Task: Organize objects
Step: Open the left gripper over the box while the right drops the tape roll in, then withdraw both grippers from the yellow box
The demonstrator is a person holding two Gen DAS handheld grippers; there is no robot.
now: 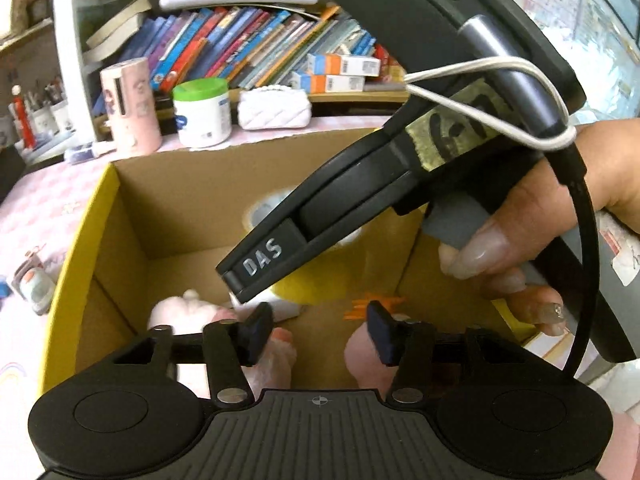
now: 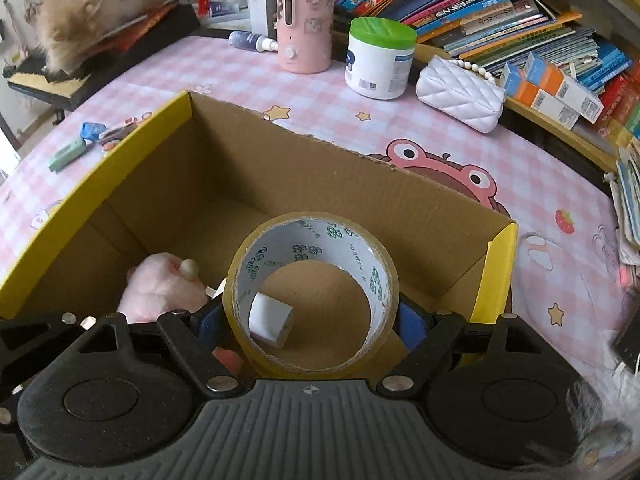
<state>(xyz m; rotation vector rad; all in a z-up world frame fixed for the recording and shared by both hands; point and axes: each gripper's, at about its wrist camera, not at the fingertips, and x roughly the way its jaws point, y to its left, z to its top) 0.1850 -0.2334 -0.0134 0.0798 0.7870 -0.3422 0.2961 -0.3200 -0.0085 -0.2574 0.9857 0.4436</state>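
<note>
An open cardboard box (image 2: pixel 320 168) with yellow rim sits on the pink checkered tablecloth; it also shows in the left wrist view (image 1: pixel 168 208). My right gripper (image 2: pixel 310 320) is shut on a roll of tan packing tape (image 2: pixel 312 292), held over the box's near side. A pink plush toy (image 2: pixel 160 288) and a small white roll (image 2: pixel 270 320) lie in the box. My left gripper (image 1: pixel 320 328) is open and empty above the box, over the pink plush (image 1: pixel 188 312). The right gripper's body (image 1: pixel 360 208) crosses in front of it.
Behind the box stand a pink cylinder (image 2: pixel 306 16), a white jar with green lid (image 2: pixel 380 56), a white quilted purse (image 2: pixel 460 92) and a shelf of books (image 2: pixel 480 4). A green marker and small items (image 2: pixel 92 140) lie at left. A furry cat (image 2: pixel 92 12) rests at far left.
</note>
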